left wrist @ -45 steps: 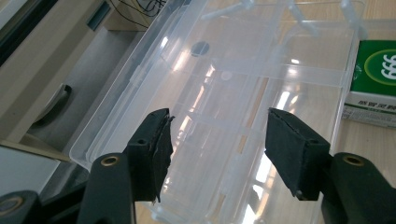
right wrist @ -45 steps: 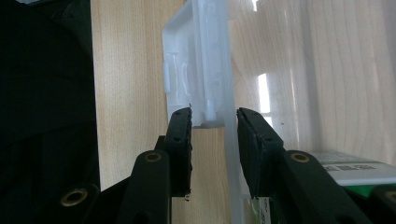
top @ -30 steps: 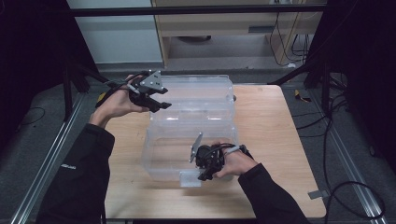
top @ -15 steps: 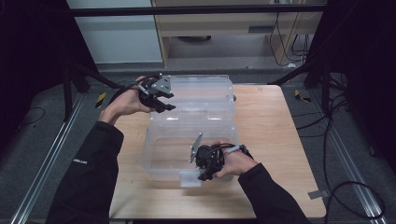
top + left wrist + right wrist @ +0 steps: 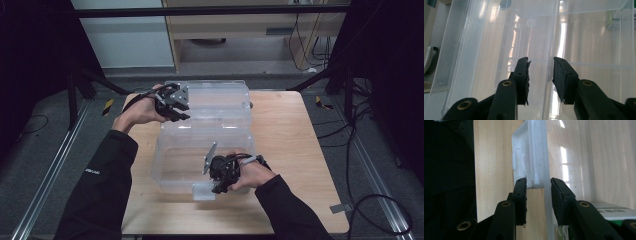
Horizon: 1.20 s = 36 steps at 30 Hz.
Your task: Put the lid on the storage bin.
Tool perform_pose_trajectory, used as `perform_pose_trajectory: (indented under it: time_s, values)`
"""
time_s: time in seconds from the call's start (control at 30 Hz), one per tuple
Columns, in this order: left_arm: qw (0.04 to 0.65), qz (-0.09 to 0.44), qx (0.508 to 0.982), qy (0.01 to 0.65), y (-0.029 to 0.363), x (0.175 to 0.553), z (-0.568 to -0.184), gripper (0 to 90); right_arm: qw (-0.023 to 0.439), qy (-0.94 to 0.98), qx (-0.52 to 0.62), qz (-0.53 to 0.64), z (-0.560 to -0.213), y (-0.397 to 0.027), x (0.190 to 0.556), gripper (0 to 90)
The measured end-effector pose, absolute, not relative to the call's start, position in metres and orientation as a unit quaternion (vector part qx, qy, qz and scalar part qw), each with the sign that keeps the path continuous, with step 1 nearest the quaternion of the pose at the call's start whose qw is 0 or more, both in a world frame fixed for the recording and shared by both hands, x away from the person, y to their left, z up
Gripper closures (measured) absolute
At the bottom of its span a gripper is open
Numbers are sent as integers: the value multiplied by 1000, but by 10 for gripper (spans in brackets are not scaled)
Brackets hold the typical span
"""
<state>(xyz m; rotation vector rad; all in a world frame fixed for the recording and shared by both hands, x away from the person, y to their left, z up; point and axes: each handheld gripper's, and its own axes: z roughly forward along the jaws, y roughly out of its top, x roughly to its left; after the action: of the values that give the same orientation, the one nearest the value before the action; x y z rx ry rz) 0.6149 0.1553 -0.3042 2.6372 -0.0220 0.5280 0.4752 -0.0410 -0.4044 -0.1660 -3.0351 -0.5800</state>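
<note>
Clear hinged plastic storage box (image 5: 200, 150) sits open at table centre, lid toward 12 o'clock. Left gripper (image 5: 540, 67), jaws apart, straddles the lid rim; right gripper (image 5: 537, 187), also apart, straddles the white front latch (image 5: 529, 155) at 6 o'clock. Best to close squarely before moving.

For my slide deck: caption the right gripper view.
Right gripper, jaws apart, straddles the clear bin's front wall beside its white latch.

Glossy clear plastic box (image 5: 210, 130) on matt pale wood table (image 5: 295, 145).
</note>
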Motion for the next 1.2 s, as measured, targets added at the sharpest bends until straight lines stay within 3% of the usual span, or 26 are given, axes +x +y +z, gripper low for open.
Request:
perform_pose_trajectory:
  time_s: [0.6,1.2]
  values:
    - [196,175,965,-20,142,612,-303,835,25,-981,-58,-185,-404,-41,476,667]
    - [162,176,970,-32,133,603,-296,863,21,-980,-60,-186,-405,-40,475,670]
